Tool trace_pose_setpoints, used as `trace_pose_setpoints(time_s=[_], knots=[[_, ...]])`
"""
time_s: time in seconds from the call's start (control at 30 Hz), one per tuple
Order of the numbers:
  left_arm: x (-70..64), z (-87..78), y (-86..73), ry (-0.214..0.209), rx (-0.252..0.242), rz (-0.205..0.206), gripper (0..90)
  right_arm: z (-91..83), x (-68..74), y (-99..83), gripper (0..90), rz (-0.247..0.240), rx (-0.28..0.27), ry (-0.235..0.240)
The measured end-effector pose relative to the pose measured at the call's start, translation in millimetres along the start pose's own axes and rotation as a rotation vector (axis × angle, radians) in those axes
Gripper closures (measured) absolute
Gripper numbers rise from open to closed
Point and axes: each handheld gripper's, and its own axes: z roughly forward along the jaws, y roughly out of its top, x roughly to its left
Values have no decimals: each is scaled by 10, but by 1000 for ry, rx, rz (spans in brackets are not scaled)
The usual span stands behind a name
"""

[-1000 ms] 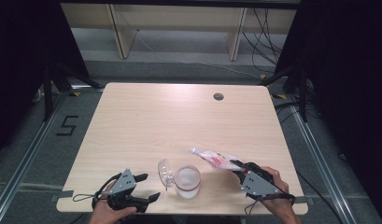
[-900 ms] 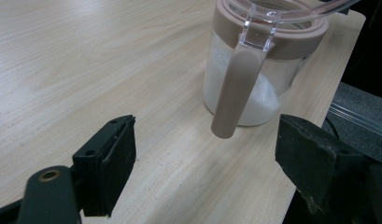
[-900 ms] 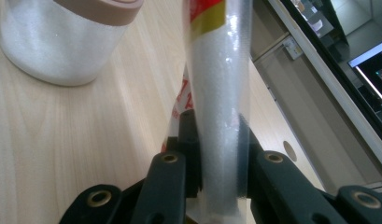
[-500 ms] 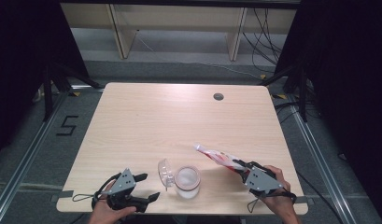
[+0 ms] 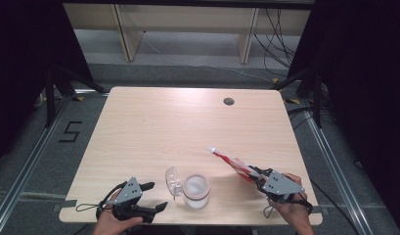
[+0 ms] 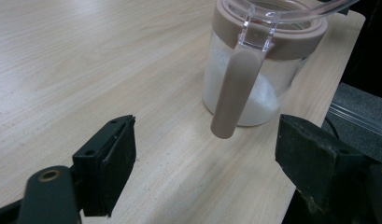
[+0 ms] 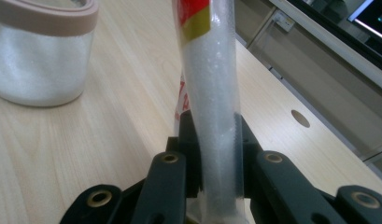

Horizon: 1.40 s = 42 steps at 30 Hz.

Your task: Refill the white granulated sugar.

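our right tool (image 5: pixel 260 177) is shut tight on a long bag (image 5: pixel 232 162) of white grains, pinching it near its low end. the bag sticks up and away over the desk (image 5: pixel 188 122), to the right of the jar (image 5: pixel 195 190). we think the bag is soft, light and a bit slippery, so a firm pinch low down suits it. our left tool (image 5: pixel 156 196) is wide open with nothing in it, just left of the jar. the jar is open, its clear lid (image 5: pixel 173 180) flipped up. the desk is pale smooth wood, with dark curtains around and a shelf behind.
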Motion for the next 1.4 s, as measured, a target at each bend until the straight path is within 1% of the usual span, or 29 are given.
trace_pose_setpoints(time_s=[0.03, 0.07, 0.1, 0.13, 0.23, 0.27, 0.33, 0.4, 0.43, 0.47, 0.57, 0.6, 0.7, 0.73, 0.77, 0.8, 0.87, 0.97, 1.0, 1.03, 1.1, 1.13, 1.17, 1.2, 1.23, 1.27, 1.33, 1.37, 1.4], knots=[[0, 0, 0, 0, 0, 0, 203, 0, 0, 0, 796, 0, 0, 0], [-2, 0, 0, -2, -3, -5, 203, -9, -14, -15, 796, 22, -5, -9], [-1, 0, 1, -2, -4, -5, 203, -9, -14, -15, 796, 22, -5, -9], [-1, 0, 1, -2, -5, -5, 203, -21, -24, -34, 797, 67, -4, -13], [-2, 0, 1, -2, -3, -4, 203, -29, -41, -51, 797, 80, -17, -34], [0, 0, 0, 0, 0, -1, 202, -41, -48, -61, 797, 116, -18, -44], [-7, 2, -1, -1, -3, -8, 203, -43, -51, -66, 796, 123, -22, -49], [-9, 3, -1, -2, -3, -8, 203, -68, -69, -88, 796, 178, -24, -49], [-11, 7, -2, -1, -6, -13, 203, -68, -69, -88, 796, 178, -24, -49], [-8, 12, -2, -3, -7, -13, 203, -70, -59, -98, 797, 210, -30, -64], [-14, 10, -1, -4, -8, -16, 203, -77, -61, -103, 797, 227, -27, -70], [-12, 5, 0, -2, -5, -10, 203, -100, -58, -106, 796, 248, -13, -70], [-7, 3, -1, -2, -3, -9, 203, -111, -73, -117, 796, 240, -20, -80], [0, 1, 0, 1, -1, 1, 203, -118, -82, -136, 796, 268, -31, -95], [-5, 3, 0, -1, -4, -4, 203, -118, -82, -136, 796, 268, -31, -95], [-10, 5, 1, 0, -4, -9, 203, -126, -59, -143, 797, 308, -26, -95], [-5, 7, 3, 2, -1, 1, 203, -143, -65, -166, 796, 327, -31, -95], [-15, 14, 1, 1, -10, -16, 203, -163, -59, -188, 795, 344, -40, -105], [-9, 9, 2, -2, -5, -11, 203, -178, -54, -203, 795, 373, -40, -111], [-9, 9, 2, -2, -5, -11, 203, -178, -54, -203, 795, 373, -40, -111], [-11, 7, 2, 2, -6, -10, 203, -202, -56, -225, 795, 396, -38, -102], [-16, 14, 1, 2, -11, -17, 203, -220, -40, -228, 795, 430, -24, -104], [-16, 14, 1, 2, -11, -17, 203, -220, -40, -228, 795, 430, -24, -104], [-15, 14, 1, 3, -8, -12, 203, -225, -59, -251, 794, 403, -43, -123], [-15, 14, 1, 3, -8, -12, 203, -225, -59, -251, 794, 403, -43, -123], [-10, 13, 2, 0, -4, -2, 203, -244, -35, -257, 794, 451, -30, -121], [-9, 13, 2, 0, -4, -2, 203, -242, -34, -262, 793, 463, -28, -108], [-12, 17, 1, 1, -8, -8, 203, -251, -45, -276, 793, 450, -30, -119], [-12, 18, 0, 1, -9, -8, 203, -262, -23, -281, 792, 484, -21, -116]])
